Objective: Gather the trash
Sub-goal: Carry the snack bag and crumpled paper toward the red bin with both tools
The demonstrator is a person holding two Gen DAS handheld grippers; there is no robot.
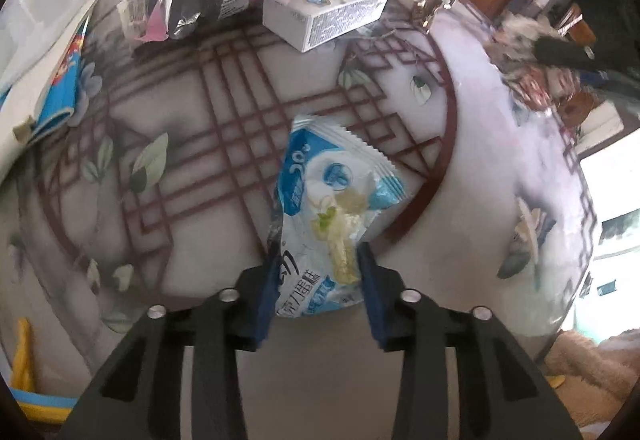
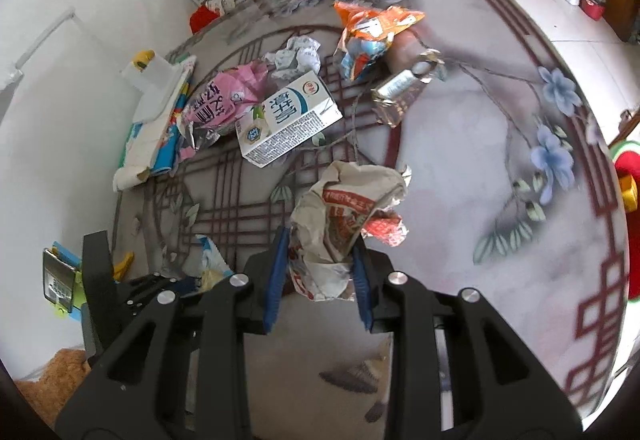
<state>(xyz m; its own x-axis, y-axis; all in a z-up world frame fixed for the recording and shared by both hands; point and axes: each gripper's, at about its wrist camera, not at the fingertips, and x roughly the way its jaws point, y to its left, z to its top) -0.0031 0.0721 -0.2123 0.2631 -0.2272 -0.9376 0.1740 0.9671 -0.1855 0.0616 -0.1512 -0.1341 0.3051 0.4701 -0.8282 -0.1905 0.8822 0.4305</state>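
Trash is already in both grippers, and the rest of it lies ahead of them at the far side of the round glass surface (image 2: 500, 240). The left gripper (image 1: 318, 272) pinches the near end of a blue-and-white snack wrapper (image 1: 332, 191), whose long axis runs from the gripper toward 12 o'clock, leaning slightly toward 1. The right gripper (image 2: 320, 264) is clamped on a crumpled red-and-white paper wrapper (image 2: 348, 215), which bulges upward and toward 1 o'clock from the blue pads.

From the right wrist view, the remaining pile sits between 11 and 12 o'clock: a milk carton (image 2: 288, 119) lying on its side with its long axis running from 8 to 2 o'clock, a pink bag (image 2: 228, 95) touching it on the 10 o'clock side, a crumpled white paper (image 2: 298, 53) just beyond, an orange snack bag (image 2: 372, 27) at 12, and a silver foil packet (image 2: 404, 91) just beside the carton toward 1 o'clock. In the left wrist view the same milk carton (image 1: 324, 9) lies straight ahead at 12 o'clock, well apart from the held wrapper.

Neither gripper can take another piece until it empties (no bin shows in either view, so where to drop cannot be told). The left gripper looks to have the more direct line to the carton.
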